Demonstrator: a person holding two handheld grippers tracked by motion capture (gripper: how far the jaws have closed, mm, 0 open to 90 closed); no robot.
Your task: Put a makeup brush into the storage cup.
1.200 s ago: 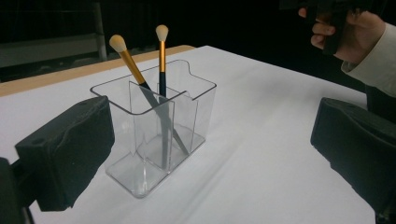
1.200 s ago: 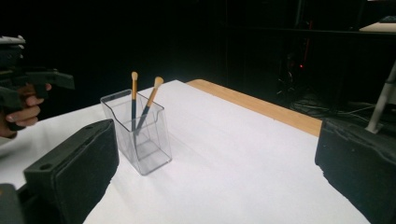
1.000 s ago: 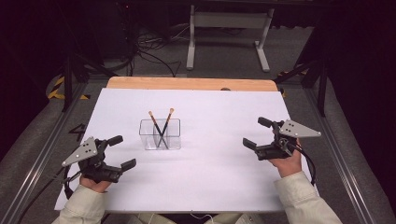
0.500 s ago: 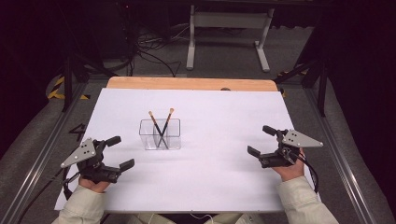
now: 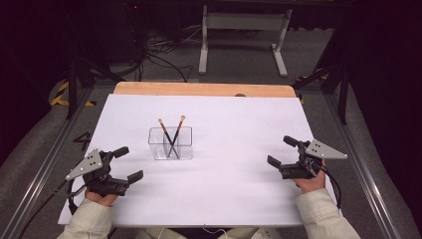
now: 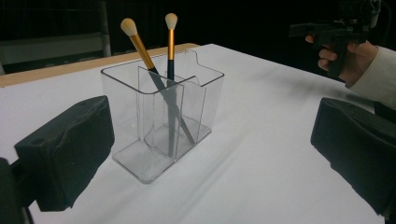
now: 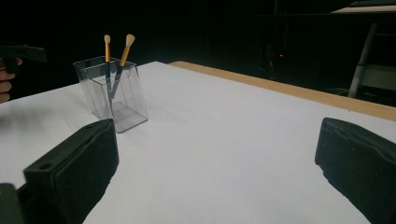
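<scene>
A clear plastic organizer stands upright on the white table, a little left of the middle and toward the far half of the sheet. It is divided into compartments by clear inner walls, seen best in the left gripper view. 2 makeup brushes stand inside it, their dark handles down in the box and crossing each other, their gold ferrules and pale tips rising above the rim and leaning apart. In the left gripper view both brushes sit in the rear part of the organizer, though exactly which compartment each foot rests in is hard to tell through the clear walls.

The left tongs are held low near the front left corner of the table, pointing toward the middle, with the jaws spread wide apart and nothing between them. They lie near the organizer's front left, not touching it.

The right tongs are held near the right edge of the table, pointing inward to the left, jaws likewise wide apart and holding nothing. They are well apart from the organizer, with bare white table between. In the right gripper view the organizer stands far off to the left with the brushes above its rim.

A strip of bare wood shows along the table's far edge.
</scene>
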